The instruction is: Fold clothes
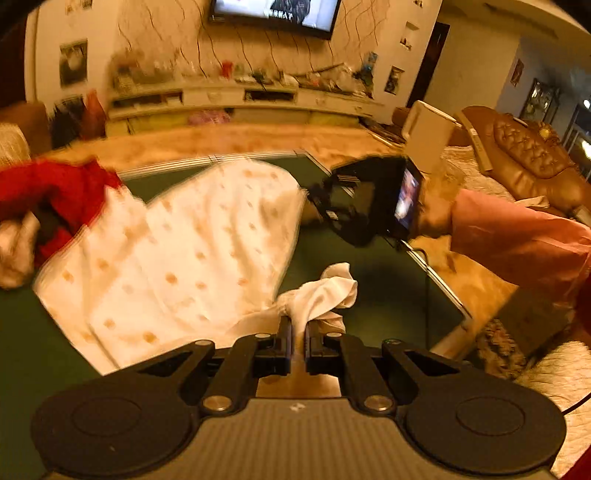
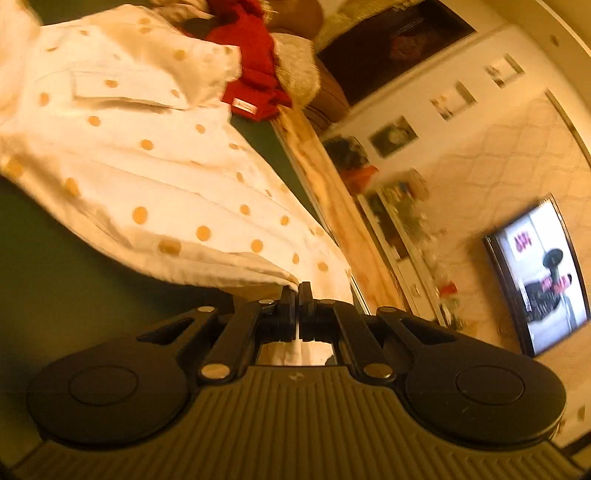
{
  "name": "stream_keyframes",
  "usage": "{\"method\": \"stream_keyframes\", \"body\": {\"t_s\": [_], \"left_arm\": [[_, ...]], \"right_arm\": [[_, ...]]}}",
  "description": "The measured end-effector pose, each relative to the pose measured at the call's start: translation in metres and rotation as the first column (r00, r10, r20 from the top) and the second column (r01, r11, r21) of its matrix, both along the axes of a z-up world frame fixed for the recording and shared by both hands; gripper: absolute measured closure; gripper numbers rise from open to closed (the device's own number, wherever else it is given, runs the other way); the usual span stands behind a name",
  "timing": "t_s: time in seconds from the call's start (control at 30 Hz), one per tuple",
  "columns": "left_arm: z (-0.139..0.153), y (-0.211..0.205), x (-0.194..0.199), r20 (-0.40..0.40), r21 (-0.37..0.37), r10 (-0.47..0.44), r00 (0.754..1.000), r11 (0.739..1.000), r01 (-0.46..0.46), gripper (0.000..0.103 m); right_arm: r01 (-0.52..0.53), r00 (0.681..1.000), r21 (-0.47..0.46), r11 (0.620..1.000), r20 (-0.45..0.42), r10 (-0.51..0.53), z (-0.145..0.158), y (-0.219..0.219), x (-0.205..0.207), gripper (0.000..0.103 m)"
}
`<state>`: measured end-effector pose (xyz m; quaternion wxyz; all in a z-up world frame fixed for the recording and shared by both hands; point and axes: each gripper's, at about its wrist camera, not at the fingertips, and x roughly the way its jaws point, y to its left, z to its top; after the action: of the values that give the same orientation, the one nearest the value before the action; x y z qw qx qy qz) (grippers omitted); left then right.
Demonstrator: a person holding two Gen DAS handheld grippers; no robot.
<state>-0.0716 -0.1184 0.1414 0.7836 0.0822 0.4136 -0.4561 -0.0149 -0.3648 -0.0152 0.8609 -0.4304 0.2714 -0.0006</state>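
Note:
A white garment with orange dots [image 1: 177, 251] lies spread over the green table [image 1: 376, 295]. My left gripper [image 1: 298, 325] is shut on a bunched white corner of it [image 1: 325, 295] near the table's front right. My right gripper [image 1: 314, 199] shows in the left wrist view at the garment's far right edge, blurred. In the right wrist view my right gripper [image 2: 297, 291] is shut on the dotted garment's [image 2: 147, 166] edge, which hangs lifted above the green table [image 2: 55, 277].
A red garment [image 1: 62, 195] and a pale cloth lie at the table's far left; the red garment also shows in the right wrist view [image 2: 255, 74]. Beyond the table are a TV [image 1: 273, 14], a low cabinet [image 1: 236, 96] and a brown sofa [image 1: 524, 162].

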Motion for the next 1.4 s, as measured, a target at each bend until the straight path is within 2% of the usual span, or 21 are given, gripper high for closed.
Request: {"method": "stream_keyframes", "body": {"t_s": [0.13, 0.27, 0.4, 0.43, 0.5, 0.53, 0.57, 0.63, 0.7, 0.73, 0.77, 0.8, 0.83, 0.87, 0.93, 1.0, 1.03, 1.07, 1.1, 1.33, 1.4], "left_arm": [[-0.013, -0.007, 0.003, -0.048, -0.026, -0.014, 0.999, 1.000, 0.013, 0.097], [-0.031, -0.008, -0.021, -0.081, 0.011, -0.104, 0.991, 0.994, 0.106, 0.096], [-0.053, -0.016, -0.036, -0.130, 0.059, -0.174, 0.976, 0.981, 0.182, 0.095], [-0.058, -0.018, -0.036, -0.135, 0.070, -0.192, 0.972, 0.977, 0.203, 0.095], [-0.068, -0.023, -0.037, -0.145, 0.092, -0.229, 0.963, 0.965, 0.244, 0.092], [-0.071, -0.024, -0.039, -0.135, 0.103, -0.251, 0.959, 0.959, 0.265, 0.092], [-0.071, -0.023, -0.043, -0.117, 0.112, -0.267, 0.957, 0.954, 0.280, 0.092], [-0.074, -0.020, -0.047, -0.114, 0.128, -0.282, 0.953, 0.947, 0.295, 0.092], [-0.078, -0.017, -0.047, -0.127, 0.134, -0.283, 0.951, 0.945, 0.299, 0.092], [-0.078, -0.016, -0.046, -0.132, 0.133, -0.279, 0.951, 0.946, 0.296, 0.092], [-0.079, -0.014, -0.046, -0.137, 0.133, -0.276, 0.951, 0.947, 0.294, 0.092], [-0.080, -0.013, -0.046, -0.143, 0.133, -0.272, 0.952, 0.947, 0.291, 0.092], [-0.080, -0.012, -0.045, -0.148, 0.132, -0.269, 0.952, 0.948, 0.289, 0.092], [-0.081, -0.011, -0.045, -0.151, 0.131, -0.266, 0.952, 0.949, 0.286, 0.092], [-0.081, -0.011, -0.046, -0.151, 0.126, -0.261, 0.954, 0.952, 0.280, 0.092], [-0.081, -0.010, -0.046, -0.150, 0.121, -0.256, 0.955, 0.954, 0.275, 0.092], [-0.081, -0.009, -0.047, -0.149, 0.118, -0.254, 0.956, 0.955, 0.273, 0.092], [-0.081, -0.010, -0.046, -0.148, 0.117, -0.251, 0.956, 0.956, 0.269, 0.092], [-0.082, -0.010, -0.046, -0.149, 0.117, -0.249, 0.957, 0.957, 0.267, 0.092], [-0.088, -0.005, -0.046, -0.165, 0.108, -0.237, 0.957, 0.960, 0.257, 0.092], [-0.089, -0.004, -0.047, -0.167, 0.103, -0.232, 0.958, 0.962, 0.251, 0.092]], "right_arm": [[0.048, 0.999, 0.095, 0.994, 0.004, -0.049, 0.019, 0.004, 0.008, 0.100], [0.012, 0.999, 0.168, 0.986, 0.030, -0.017, 0.035, -0.003, -0.015, 0.100], [-0.057, 0.996, 0.162, 0.985, -0.062, 0.068, 0.032, -0.004, -0.047, 0.100], [-0.062, 0.993, 0.150, 0.987, -0.090, 0.076, 0.027, -0.004, -0.052, 0.097], [-0.059, 0.988, 0.124, 0.990, -0.137, 0.076, 0.017, -0.003, -0.060, 0.075], [-0.056, 0.985, 0.122, 0.991, -0.157, 0.075, 0.014, -0.003, -0.063, 0.055], [-0.050, 0.982, 0.133, 0.990, -0.173, 0.073, 0.014, -0.005, -0.065, 0.049], [-0.002, 0.981, 0.191, 0.982, -0.191, 0.039, 0.020, -0.011, -0.067, 0.048], [0.111, 0.979, 0.301, 0.947, -0.195, -0.053, 0.030, -0.024, -0.070, 0.047], [0.185, 0.973, 0.376, 0.908, -0.203, -0.114, 0.037, -0.033, -0.072, 0.047], [0.276, 0.955, 0.484, 0.831, -0.231, -0.183, 0.044, -0.046, -0.074, 0.047], [0.360, 0.931, 0.601, 0.714, -0.283, -0.232, 0.048, -0.062, -0.075, 0.047], [0.433, 0.901, 0.701, 0.566, -0.347, -0.259, 0.050, -0.078, -0.076, 0.047], [0.498, 0.866, 0.776, 0.387, -0.418, -0.276, 0.047, -0.095, -0.077, 0.047], [0.576, 0.781, 0.817, 0.019, -0.544, -0.305, 0.031, -0.124, -0.078, 0.047], [0.555, 0.716, 0.791, -0.258, -0.612, -0.337, 0.010, -0.145, -0.082, 0.047], [0.525, 0.698, 0.778, -0.346, -0.626, -0.347, 0.003, -0.152, -0.083, 0.047], [0.500, 0.681, 0.766, -0.405, -0.636, -0.362, 0.000, -0.157, -0.083, 0.046], [0.494, 0.664, 0.765, -0.414, -0.639, -0.388, 0.001, -0.158, -0.080, 0.046], [0.509, 0.618, 0.762, -0.400, -0.648, -0.446, 0.011, -0.149, -0.057, 0.047], [0.522, 0.589, 0.748, -0.410, -0.664, -0.461, 0.012, -0.148, -0.052, 0.057]]}}
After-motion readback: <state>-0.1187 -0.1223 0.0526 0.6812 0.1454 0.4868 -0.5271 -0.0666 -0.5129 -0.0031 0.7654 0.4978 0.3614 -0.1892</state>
